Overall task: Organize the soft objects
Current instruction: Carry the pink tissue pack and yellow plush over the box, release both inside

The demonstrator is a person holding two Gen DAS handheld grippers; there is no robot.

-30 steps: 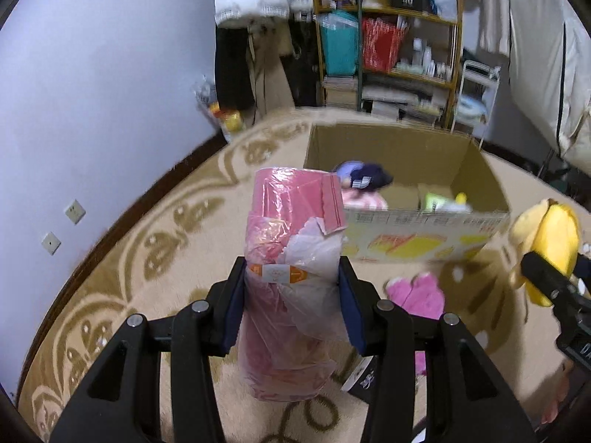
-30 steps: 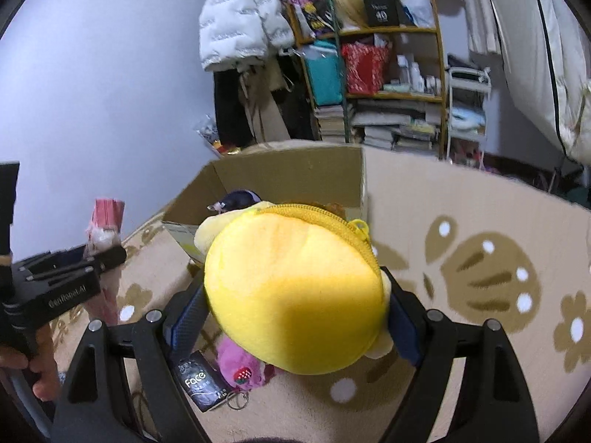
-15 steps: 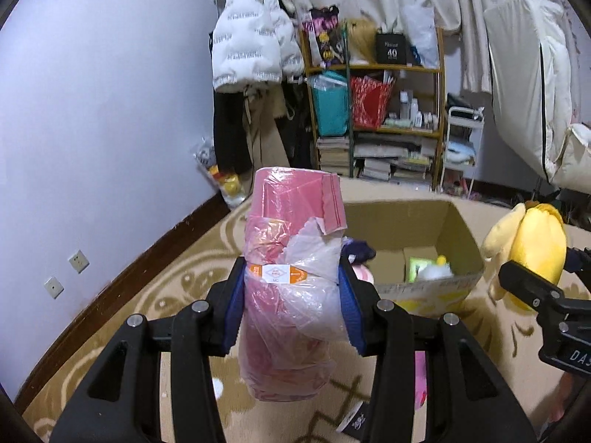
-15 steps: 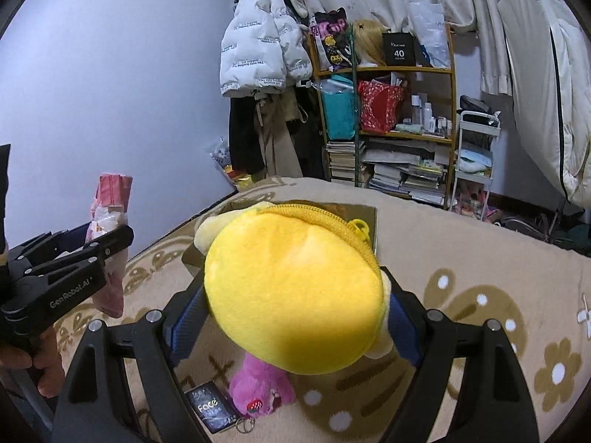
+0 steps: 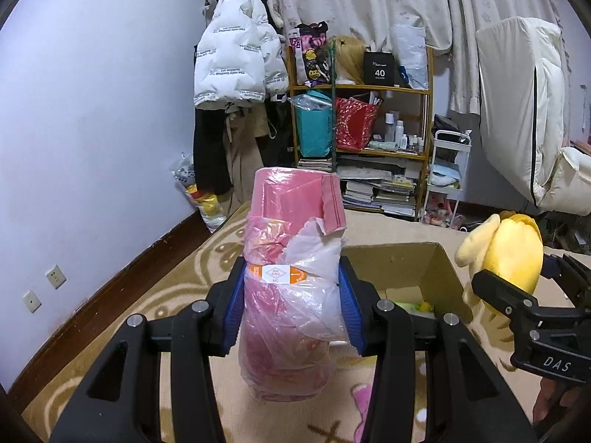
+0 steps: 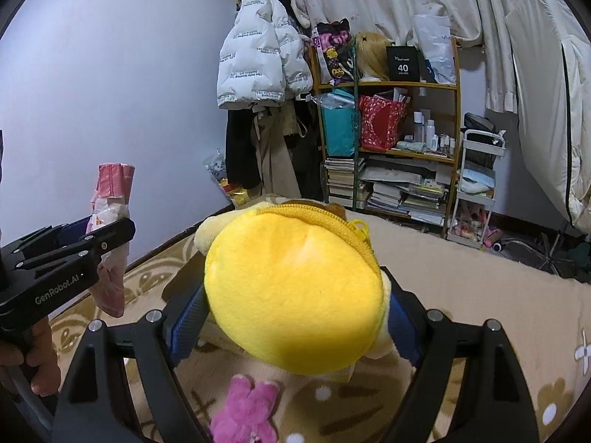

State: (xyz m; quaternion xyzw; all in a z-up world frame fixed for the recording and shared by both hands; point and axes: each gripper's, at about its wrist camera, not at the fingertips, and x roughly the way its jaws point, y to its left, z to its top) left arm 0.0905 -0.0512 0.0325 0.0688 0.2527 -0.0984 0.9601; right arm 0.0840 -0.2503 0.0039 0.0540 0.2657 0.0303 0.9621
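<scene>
Gripping pink bag roll [image 5: 291, 295], box rim [image 5: 399, 249] behind

Dim, cool indoor light, sharp focus

Fisheye bending curves the wall [image 5: 92, 129] and shelf [image 5: 369, 88]; black vignette fills the corners; soft shadows, no glare.

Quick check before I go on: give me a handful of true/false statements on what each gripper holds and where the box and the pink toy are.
1. The left gripper is shut on the pink plastic roll. True.
2. The right gripper is empty, jaws apart. False: its jaws clamp the yellow plush.
3. The cardboard box has its top open. True.
4. The pink plush toy lies inside the box. False: it lies on the carpet, below the right gripper.
5. The yellow plush has a zipper. True.
</scene>
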